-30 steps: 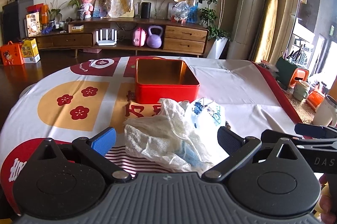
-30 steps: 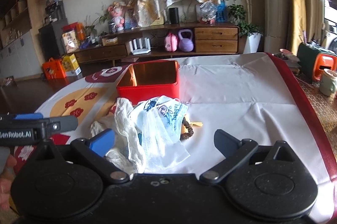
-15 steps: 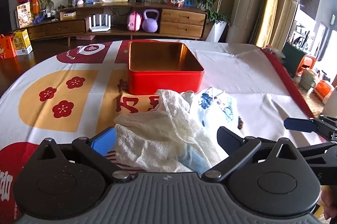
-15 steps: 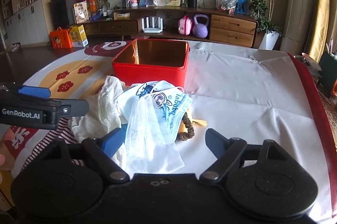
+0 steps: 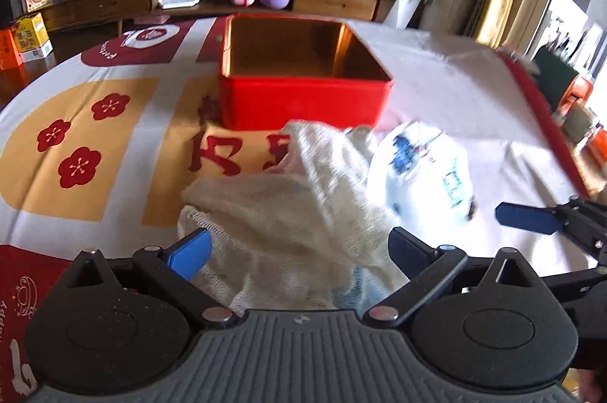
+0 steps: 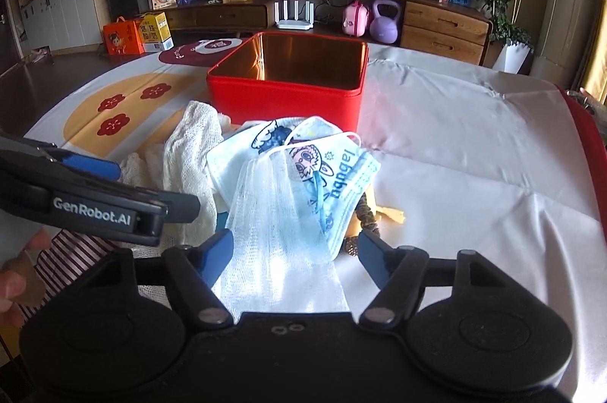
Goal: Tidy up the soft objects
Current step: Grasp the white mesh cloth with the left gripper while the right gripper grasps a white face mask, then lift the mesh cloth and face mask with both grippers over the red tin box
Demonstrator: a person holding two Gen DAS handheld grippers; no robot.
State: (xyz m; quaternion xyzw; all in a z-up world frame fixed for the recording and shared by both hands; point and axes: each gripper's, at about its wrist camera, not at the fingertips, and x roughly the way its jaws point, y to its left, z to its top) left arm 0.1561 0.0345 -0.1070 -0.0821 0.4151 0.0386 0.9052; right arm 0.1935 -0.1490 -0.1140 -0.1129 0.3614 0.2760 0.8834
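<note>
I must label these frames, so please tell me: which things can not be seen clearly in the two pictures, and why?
- Beaded item, right wrist view: mostly hidden under the printed face masks; what it is stays unclear.
- Striped cloth, right wrist view: covered by the left gripper.
- Printed face masks, left wrist view: blurred, print unreadable.
- Floor of the red tin: the near wall hides part of it in both views.

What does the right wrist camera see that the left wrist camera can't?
Only the right wrist view shows the printed face mask clearly, the sheer white gauze between the open right gripper, and brown beads tucked beneath. Only the left wrist view shows the cream knit cloth spread between the open left gripper. Both show the empty red tin, the soft pile in front of it, and the patterned tablecloth.
</note>
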